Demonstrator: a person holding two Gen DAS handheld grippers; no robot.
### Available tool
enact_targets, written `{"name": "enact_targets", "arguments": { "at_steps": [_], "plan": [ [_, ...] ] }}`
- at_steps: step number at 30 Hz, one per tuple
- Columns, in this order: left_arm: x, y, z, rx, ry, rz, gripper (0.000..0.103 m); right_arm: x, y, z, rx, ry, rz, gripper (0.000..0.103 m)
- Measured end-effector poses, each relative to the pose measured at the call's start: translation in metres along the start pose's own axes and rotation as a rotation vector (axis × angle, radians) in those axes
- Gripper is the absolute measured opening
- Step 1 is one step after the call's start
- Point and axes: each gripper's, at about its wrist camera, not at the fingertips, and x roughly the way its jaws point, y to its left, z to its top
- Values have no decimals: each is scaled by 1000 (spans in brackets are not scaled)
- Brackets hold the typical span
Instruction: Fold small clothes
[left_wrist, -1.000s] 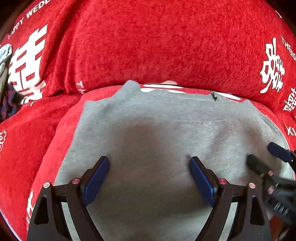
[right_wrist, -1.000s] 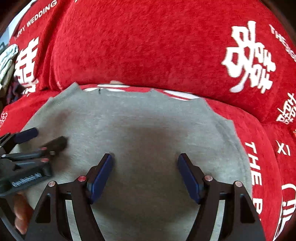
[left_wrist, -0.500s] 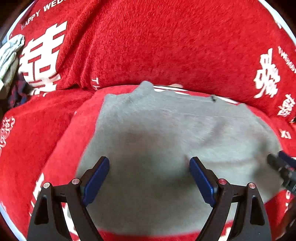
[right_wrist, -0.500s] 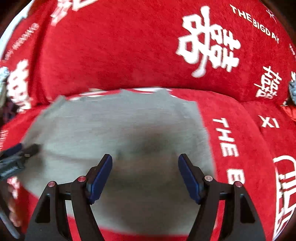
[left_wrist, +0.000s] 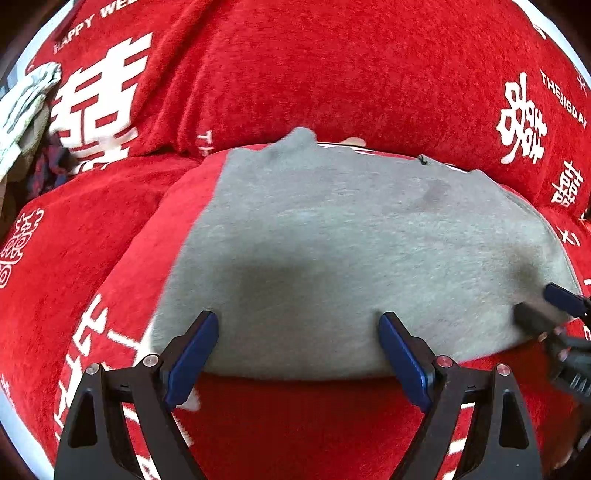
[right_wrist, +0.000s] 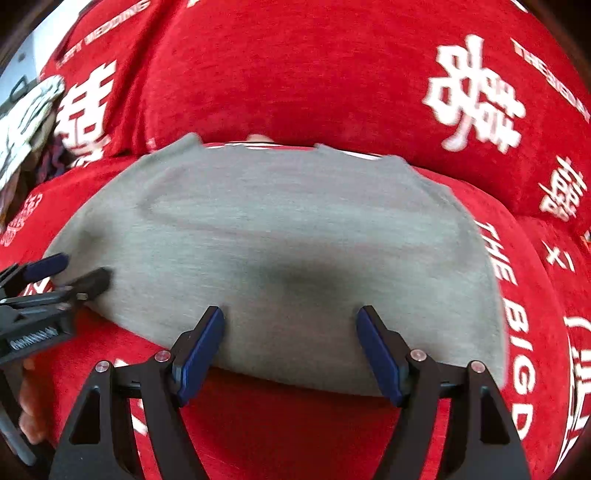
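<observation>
A grey knitted garment (left_wrist: 362, 251) lies flat on a red sofa seat; it also shows in the right wrist view (right_wrist: 280, 236). My left gripper (left_wrist: 299, 350) is open and empty, over the garment's near edge. My right gripper (right_wrist: 290, 343) is open and empty, over the same near edge further right. The right gripper also shows at the right edge of the left wrist view (left_wrist: 546, 310). The left gripper shows at the left edge of the right wrist view (right_wrist: 70, 273), by the garment's left side.
The sofa has a red cover with white characters (left_wrist: 96, 103) and a back cushion (right_wrist: 295, 74) behind the garment. Other clothes (left_wrist: 22, 107) lie piled at the far left (right_wrist: 26, 122).
Both grippers have drawn back toward me and away from the garment; its near edge and the red seat in front of it now show. Both stay open.
</observation>
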Motion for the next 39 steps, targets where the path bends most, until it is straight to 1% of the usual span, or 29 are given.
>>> {"name": "enact_targets", "arguments": {
  "at_steps": [2,4,6,8,9,11,12,13,14,15,16,17,18,19,21,23,25,27,28,29,31,33,34,35,37,38,39],
  "plan": [
    [-4,10,-4,-14,-4,-4,89,-6,-22,-9,39,-7,-7,77],
    [-9,21,-9,-35,-8,-26,89,-12,-40,-17,71,-17,-11,77],
    [-17,28,-14,-60,-14,-37,89,-18,-59,-23,102,-22,-31,77],
    [-27,39,-21,-113,-23,-7,89,-25,-75,-27,141,-32,-21,77],
    [-32,51,-27,-169,-25,-33,89,-28,-79,-28,160,-37,-15,77],
    [-36,67,-35,-252,-13,-89,89,-38,-85,-29,205,-48,-51,78],
    [-34,76,-40,-305,7,-132,89,-42,-86,-30,219,-57,-60,78],
    [-33,80,-42,-329,15,-161,89,-45,-84,-30,229,-66,-53,78],
    [-34,82,-43,-341,6,-172,89,-45,-81,-30,228,-66,-44,78],
    [-34,82,-41,-349,6,-203,89,-45,-78,-29,222,-67,-39,78],
    [-31,82,-39,-364,13,-258,89,-44,-73,-27,211,-68,-36,78],
    [-27,82,-36,-390,16,-328,89,-43,-67,-25,197,-66,-30,78],
    [-24,83,-34,-403,15,-364,89,-42,-64,-24,189,-63,-26,78],
    [-19,83,-31,-424,13,-391,89,-40,-59,-23,181,-60,-21,78],
    [-10,85,-24,-456,-12,-412,89,-37,-51,-21,163,-55,-15,78],
    [1,91,-15,-508,-23,-465,89,-33,-44,-20,141,-44,-20,78],
    [8,96,-6,-540,-33,-494,88,-31,-38,-18,118,-39,-25,78],
    [16,100,0,-552,-33,-512,72,-30,-34,-12,105,-34,-26,78],
    [21,99,2,-552,-21,-519,56,-28,-32,-9,101,-32,-26,78],
    [27,100,3,-555,-11,-515,42,-26,-28,-2,90,-29,-25,78],
    [31,104,-1,-572,-24,-523,32,-22,-18,10,68,-22,-24,78],
    [32,112,-5,-612,-42,-556,27,-16,0,29,40,-15,2,78],
    [33,115,-6,-630,-44,-564,22,-12,9,39,29,-8,29,78],
    [35,117,-8,-645,-40,-567,18,-4,23,53,17,9,76,78],
    [36,118,-9,-647,-37,-563,18,11,46,75,5,40,150,78],
    [35,117,-8,-639,-36,-550,18,23,64,90,-4,63,191,78],
    [35,114,-7,-629,-33,-531,18,33,77,101,-12,78,215,78]
  ]
}}
